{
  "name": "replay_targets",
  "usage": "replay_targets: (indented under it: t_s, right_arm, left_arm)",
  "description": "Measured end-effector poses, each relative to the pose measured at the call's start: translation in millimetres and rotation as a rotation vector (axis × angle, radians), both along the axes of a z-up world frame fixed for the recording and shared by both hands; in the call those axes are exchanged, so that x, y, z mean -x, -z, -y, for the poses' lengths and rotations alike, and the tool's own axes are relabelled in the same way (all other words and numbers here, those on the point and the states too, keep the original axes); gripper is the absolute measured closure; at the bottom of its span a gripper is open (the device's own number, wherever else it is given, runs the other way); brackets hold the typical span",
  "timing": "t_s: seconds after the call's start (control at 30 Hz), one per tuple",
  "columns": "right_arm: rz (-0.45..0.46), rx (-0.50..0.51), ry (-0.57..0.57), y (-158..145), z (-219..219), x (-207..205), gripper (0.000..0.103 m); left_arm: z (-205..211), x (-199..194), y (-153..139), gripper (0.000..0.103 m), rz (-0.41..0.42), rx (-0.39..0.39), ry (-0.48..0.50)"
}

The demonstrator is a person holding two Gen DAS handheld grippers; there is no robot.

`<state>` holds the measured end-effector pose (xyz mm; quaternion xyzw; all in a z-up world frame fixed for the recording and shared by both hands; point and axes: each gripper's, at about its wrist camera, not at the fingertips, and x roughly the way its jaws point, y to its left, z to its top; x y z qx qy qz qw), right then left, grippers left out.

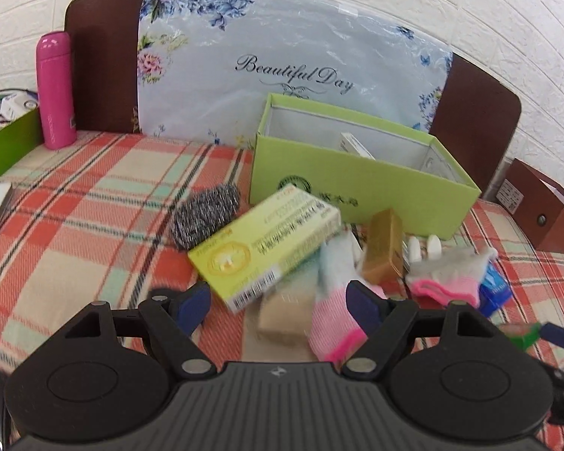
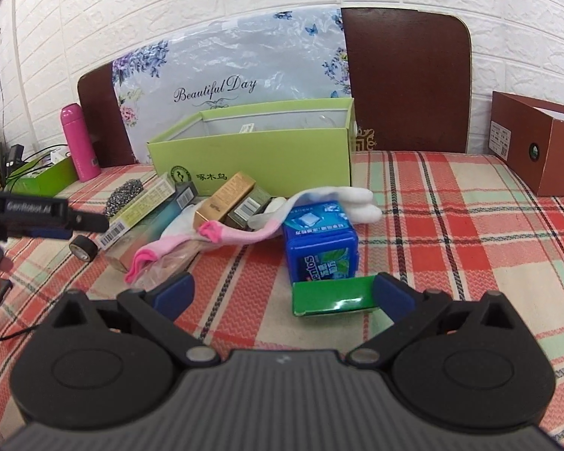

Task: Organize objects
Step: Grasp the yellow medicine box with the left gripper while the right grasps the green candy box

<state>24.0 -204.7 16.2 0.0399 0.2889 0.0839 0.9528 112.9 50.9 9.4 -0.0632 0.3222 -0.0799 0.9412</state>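
While the left gripper (image 1: 278, 302) is hanging with jaws wide and holding nothing, a yellow-green carton (image 1: 265, 250) is lying just ahead of them, a pink-cuffed sock (image 1: 334, 300) against the right finger, and the open green box (image 1: 361, 184) farther ahead. Seen from the right wrist, the right gripper (image 2: 284, 295) is also standing wide, gripping nothing, with a small green box (image 2: 332, 297) sitting between its fingers beside the right one and a blue Mentos tub (image 2: 319, 244) just beyond.

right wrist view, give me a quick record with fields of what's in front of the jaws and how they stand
surface: plaid cloth
right gripper: jaws wide open, nothing clamped
nearest item: small green box, lying by the right-side jaw
just behind it: blue Mentos tub
pile to the left: pink and white socks, gold box, steel scourer
container: open lime green box, behind the pile
left gripper: jaws open over the pile
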Motion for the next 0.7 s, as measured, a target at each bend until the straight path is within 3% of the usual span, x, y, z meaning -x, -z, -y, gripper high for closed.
replay_targets:
  t_s: [0.1,0.2,0.43,0.57,0.7]
  right_arm:
    - [-0.008,-0.001,0.015,0.0,3.3,1.8,0.000]
    - [-0.033,-0.006,0.029,2.6,5.7,0.6,0.000]
    - [-0.051,0.004,0.039,5.1,4.3,-0.2,0.000]
    - [-0.056,0.016,0.043,5.9,4.7,-2.0,0.000]
    - [-0.070,0.009,0.049,9.7,9.1,-6.7,0.000]
  left_arm:
    - [-6.2,-23.1,-1.8,0.021,0.002,0.009,0.011]
    - [-14.2,-50.2,-3.6,0.021,0.016,0.063,0.099]
    - [-21.3,-102.1,17.4,0.021,-0.073,0.146,0.120]
    - [-22.5,-87.2,18.3,0.021,-0.092,0.195,0.162]
    - [-15.7,-49.7,20.1,0.021,-0.091,0.164,0.211]
